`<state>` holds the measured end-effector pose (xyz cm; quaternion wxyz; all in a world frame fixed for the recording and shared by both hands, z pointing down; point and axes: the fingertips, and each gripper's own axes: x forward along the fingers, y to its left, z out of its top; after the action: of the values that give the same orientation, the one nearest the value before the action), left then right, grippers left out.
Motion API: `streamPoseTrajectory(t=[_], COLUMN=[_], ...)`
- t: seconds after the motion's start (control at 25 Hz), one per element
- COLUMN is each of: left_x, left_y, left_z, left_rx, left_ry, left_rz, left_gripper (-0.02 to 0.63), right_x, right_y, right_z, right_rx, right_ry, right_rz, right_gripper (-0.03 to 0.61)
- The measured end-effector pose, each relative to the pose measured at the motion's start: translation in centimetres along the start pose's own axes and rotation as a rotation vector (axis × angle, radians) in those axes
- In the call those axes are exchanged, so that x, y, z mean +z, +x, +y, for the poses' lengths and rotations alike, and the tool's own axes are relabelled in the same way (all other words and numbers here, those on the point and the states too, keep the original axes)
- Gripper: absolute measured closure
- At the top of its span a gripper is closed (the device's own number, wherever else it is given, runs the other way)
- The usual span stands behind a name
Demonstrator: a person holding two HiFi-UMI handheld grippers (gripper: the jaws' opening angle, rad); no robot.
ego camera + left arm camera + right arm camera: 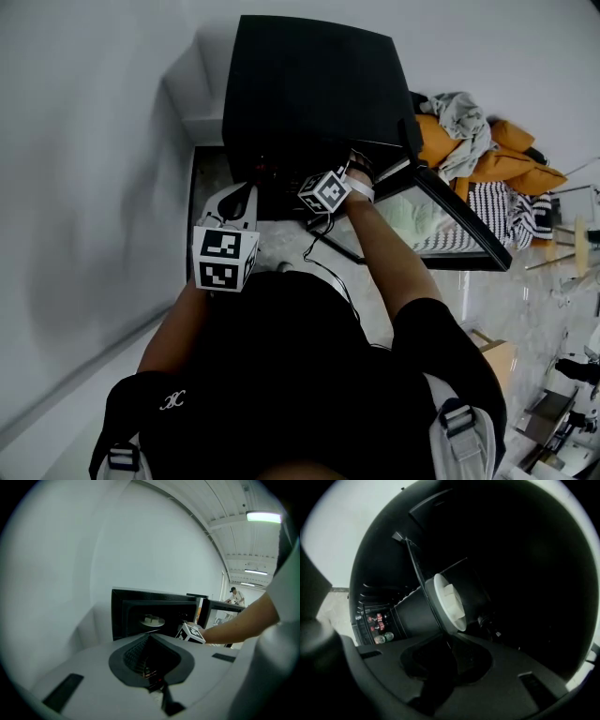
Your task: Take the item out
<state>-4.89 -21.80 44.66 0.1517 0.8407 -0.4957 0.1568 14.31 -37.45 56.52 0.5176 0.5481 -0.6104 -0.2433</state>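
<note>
A black microwave (309,84) stands on the counter with its door (441,220) swung open to the right. Inside it is a white plate (449,603) carrying a pale chunk of food; the plate (152,620) also shows through the opening in the left gripper view. My right gripper (447,641) reaches into the cavity and is shut on the plate's near rim; in the head view only its marker cube (328,190) shows. My left gripper (236,202) hangs back in front of the microwave's left side, shut with nothing in it.
The microwave sits in a corner against a white wall (84,141). A pale stone counter (281,248) with a black cable (328,264) lies before it. Orange and striped cloths (497,159) are piled beyond the open door. A person (236,596) stands far off.
</note>
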Motion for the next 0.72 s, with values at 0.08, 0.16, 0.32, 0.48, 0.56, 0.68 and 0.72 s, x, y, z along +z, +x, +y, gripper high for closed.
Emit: streamPoseTrajectory(t=[0.08, 0.16, 0.32, 0.48, 0.56, 0.68, 0.72], left_x=[-0.1, -0.1, -0.1, -0.4, -0.4, -0.3, -0.3], left_y=[0.1, 0.1, 0.4, 0.8, 0.9, 1.2, 1.2], left_z=[-0.1, -0.2, -0.6, -1.0, -1.1, -1.3, -1.3], left_rx=[-0.006, -0.014, -0.032, -0.048, -0.056, -0.064, -0.065], left_ry=[-0.001, -0.001, 0.000, -0.001, 0.001, 0.004, 0.004], left_rz=[0.001, 0.000, 0.003, 0.009, 0.010, 0.012, 0.013], left_gripper=[0.613, 0.612, 0.612, 0.613, 0.612, 0.612, 0.612], right_x=[-0.1, -0.2, -0.5, -0.9, -1.0, -1.2, -1.2], right_y=[-0.5, -1.2, -2.3, -3.4, -3.8, -4.1, -4.2], right_z=[0.2, 0.2, 0.7, 1.2, 1.3, 1.3, 1.3], right_rx=[0.001, 0.004, 0.015, 0.029, 0.029, 0.035, 0.036], right_ry=[0.004, 0.008, 0.014, 0.010, 0.005, 0.008, 0.010], right_rz=[-0.001, -0.002, 0.003, 0.000, -0.008, -0.002, 0.001], right_gripper=[0.505, 0.505, 0.505, 0.505, 0.505, 0.505, 0.505])
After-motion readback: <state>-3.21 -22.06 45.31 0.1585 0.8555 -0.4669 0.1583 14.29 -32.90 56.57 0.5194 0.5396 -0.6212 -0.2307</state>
